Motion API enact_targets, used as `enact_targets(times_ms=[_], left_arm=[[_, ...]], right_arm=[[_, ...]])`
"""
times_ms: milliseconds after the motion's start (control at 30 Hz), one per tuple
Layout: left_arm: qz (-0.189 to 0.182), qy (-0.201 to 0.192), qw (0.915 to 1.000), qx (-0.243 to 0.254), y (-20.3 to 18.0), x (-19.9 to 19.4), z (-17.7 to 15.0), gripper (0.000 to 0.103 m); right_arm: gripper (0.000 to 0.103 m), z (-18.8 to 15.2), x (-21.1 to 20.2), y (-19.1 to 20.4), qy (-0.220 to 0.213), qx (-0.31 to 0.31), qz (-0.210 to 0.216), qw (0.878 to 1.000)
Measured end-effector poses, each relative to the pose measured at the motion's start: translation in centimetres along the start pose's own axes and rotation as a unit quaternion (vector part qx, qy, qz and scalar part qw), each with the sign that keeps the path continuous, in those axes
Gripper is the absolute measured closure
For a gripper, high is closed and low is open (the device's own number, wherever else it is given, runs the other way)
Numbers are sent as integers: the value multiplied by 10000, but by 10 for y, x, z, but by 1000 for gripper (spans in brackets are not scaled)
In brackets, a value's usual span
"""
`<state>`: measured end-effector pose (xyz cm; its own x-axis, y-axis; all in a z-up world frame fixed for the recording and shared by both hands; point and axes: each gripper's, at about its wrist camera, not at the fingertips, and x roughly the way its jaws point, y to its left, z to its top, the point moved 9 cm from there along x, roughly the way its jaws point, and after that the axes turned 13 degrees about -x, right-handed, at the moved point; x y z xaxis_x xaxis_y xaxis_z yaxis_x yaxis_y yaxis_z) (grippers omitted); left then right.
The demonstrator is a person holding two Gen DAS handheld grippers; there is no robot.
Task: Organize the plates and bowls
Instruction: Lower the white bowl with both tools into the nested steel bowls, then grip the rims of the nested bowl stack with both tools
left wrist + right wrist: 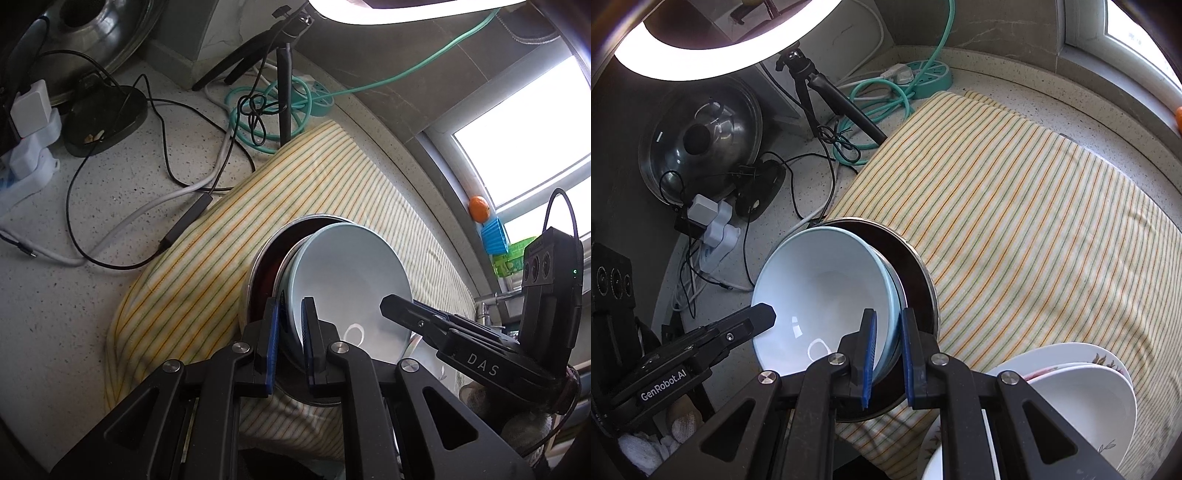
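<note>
Cloth (1034, 221) showing yellow w/ orange & green stripes; bowl (820, 295) looking pale blue; gripper pads (868, 354) showing blue; countertop (92, 221) looking speckled grey-white; cable (406, 70) showing teal.

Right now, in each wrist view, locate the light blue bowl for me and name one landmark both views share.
Left wrist view: the light blue bowl sits lower centre-right, nested in a metal bowl, its near rim between this gripper's fingers.
Right wrist view: the light blue bowl sits lower centre-left, its right rim between this gripper's fingers.
Shared landmark: the striped cloth beneath the bowls.
</note>
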<state>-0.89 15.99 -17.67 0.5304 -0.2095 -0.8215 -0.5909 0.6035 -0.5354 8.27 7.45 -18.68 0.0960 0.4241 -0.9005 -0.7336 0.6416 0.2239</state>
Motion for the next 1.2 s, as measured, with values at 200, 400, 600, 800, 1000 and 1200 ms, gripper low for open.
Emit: enact_targets(times_ms=[200,400,600,800,1000,1200], left_arm=[[6,-2,10000,46,0,1,0,94],[11,4,10000,75,0,0,0,91],[52,-155,9996,233,-2,-12,4,91],[106,-317,9989,337,0,-25,9,91],[185,-443,9985,276,15,-36,16,91],[230,-395,9988,185,30,-33,20,91]], right_arm=[[91,0,0,0,-18,-69,-53,10000],[89,1,0,1,-55,-39,23,10000],[87,3,-8,-2,-211,-20,53,9998],[83,9,-27,0,-568,-21,98,9983],[80,4,-45,-12,-862,116,-52,9962],[80,-7,-61,-35,-1097,383,-533,9918]])
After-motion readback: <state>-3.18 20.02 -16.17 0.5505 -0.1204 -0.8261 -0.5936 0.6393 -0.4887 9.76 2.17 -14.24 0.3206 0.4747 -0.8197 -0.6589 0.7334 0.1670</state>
